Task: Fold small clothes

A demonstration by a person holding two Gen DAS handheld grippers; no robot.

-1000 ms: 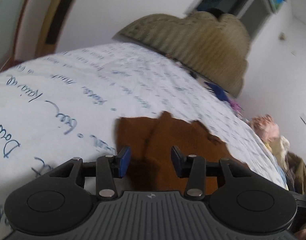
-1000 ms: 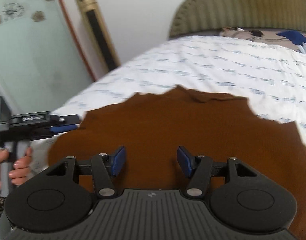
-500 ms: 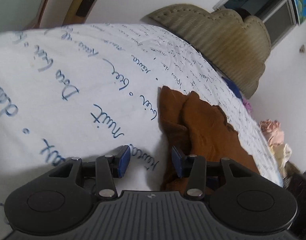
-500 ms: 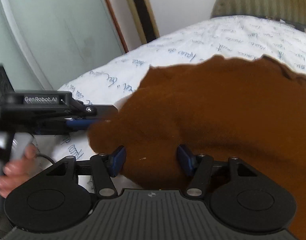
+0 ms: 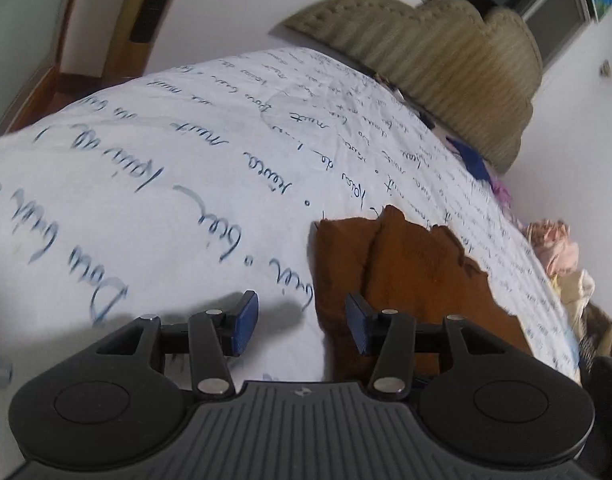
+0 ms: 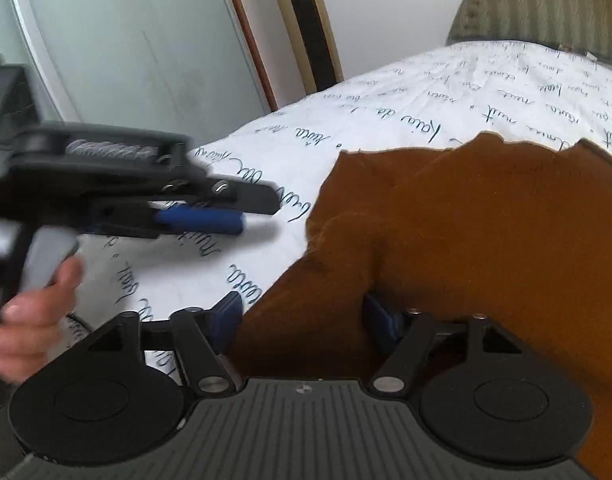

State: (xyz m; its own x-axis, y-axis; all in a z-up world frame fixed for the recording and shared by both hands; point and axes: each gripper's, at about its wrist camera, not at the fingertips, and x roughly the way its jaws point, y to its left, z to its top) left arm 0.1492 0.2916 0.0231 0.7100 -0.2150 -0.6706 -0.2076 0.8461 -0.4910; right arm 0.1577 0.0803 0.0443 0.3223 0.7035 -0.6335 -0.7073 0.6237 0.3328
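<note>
Left wrist view: white bedsheet printed with blue handwriting fills the left and centre. Left gripper hovers over it, blue pads spread, only bare sheet and the garment's left edge in the gap, nothing pinched. The rust-brown knit garment lies flat on the sheet, right of centre; the right pad sits over its edge, contact not clear. Only this view shows the full olive ribbed headboard, a dark window at top right, and a heap of pink and cream clothes past the bed's right edge.

Right wrist view: only here, a frosted glass panel with wooden frame at left, and the person's hand holding the left gripper, seen side-on and blurred, low over the sheet, just left of the garment. Right gripper: jaws opening, brown fabric bunched between them; pads look clear of it, though the right pad is partly hidden by cloth.
</note>
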